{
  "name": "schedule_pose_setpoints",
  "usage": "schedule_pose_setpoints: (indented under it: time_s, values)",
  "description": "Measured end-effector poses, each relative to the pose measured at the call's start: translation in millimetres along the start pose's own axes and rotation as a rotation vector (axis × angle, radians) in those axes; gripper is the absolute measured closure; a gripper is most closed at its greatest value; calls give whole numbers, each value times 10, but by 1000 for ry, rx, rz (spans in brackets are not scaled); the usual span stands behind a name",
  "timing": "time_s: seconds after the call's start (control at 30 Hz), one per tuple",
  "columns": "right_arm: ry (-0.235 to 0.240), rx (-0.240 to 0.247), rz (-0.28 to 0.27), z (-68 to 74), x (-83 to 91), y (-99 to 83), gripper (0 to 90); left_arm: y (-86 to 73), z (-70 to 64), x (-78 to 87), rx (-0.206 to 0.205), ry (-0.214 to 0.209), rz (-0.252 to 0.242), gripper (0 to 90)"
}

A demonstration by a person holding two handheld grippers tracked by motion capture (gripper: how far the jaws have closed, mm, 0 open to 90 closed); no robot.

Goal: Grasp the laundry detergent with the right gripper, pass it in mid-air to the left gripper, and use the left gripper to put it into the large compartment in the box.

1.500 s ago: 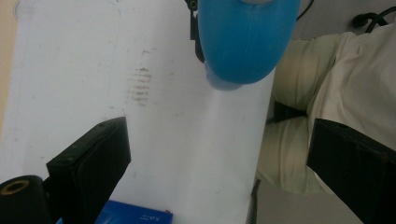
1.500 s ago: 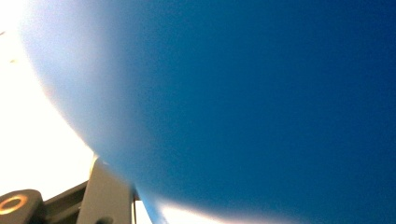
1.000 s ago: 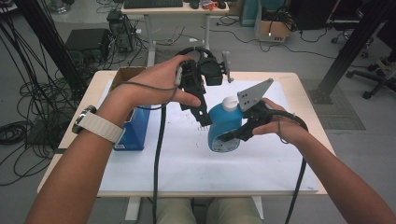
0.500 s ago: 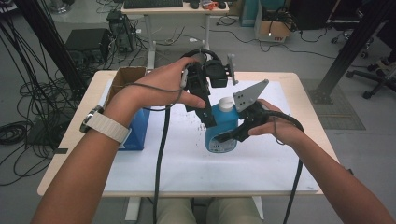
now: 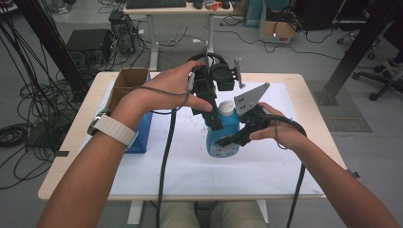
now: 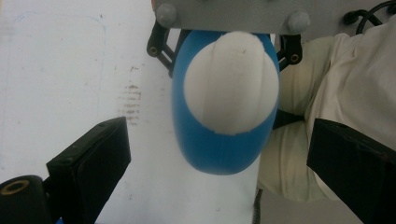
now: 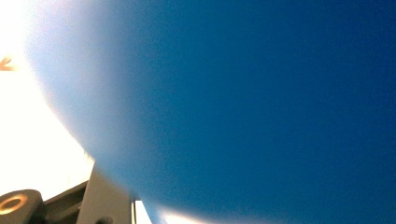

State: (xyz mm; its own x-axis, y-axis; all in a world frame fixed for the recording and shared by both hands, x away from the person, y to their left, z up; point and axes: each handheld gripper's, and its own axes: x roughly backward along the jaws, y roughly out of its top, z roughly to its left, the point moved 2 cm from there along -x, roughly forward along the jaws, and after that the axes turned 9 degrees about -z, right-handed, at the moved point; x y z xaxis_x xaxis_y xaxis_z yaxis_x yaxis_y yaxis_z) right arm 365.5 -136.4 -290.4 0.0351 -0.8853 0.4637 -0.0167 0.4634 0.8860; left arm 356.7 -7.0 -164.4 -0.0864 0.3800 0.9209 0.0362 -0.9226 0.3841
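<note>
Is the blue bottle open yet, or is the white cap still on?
Done: the right tool is shut on the blue bottle, holding it upright on the table. In hand: the left tool hangs open above the white cap, a jaw on each side, not touching. Left: grip the cap and take it off.

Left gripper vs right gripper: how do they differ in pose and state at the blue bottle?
The left gripper hangs above the blue bottle, jaws open on either side of its white cap. The right gripper comes in from the side, shut on the bottle's body. Both are hand-held, over the white sheet.
</note>
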Motion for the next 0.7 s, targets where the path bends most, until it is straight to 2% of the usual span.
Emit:
schedule_pose_setpoints:
  time_s: [0.27, 0.33, 0.7]
  values:
    - [-9, 15, 5, -5, -34, -11, 437, 14, 15, -33, 3, -3, 5, 64]
    - [-16, -1, 13, 11, -25, -7, 437, 20, 15, -40, 4, -3, 7, 64]
    - [-4, 7, 12, 10, -49, 2, 437, 52, 28, -65, 4, -6, 12, 66]
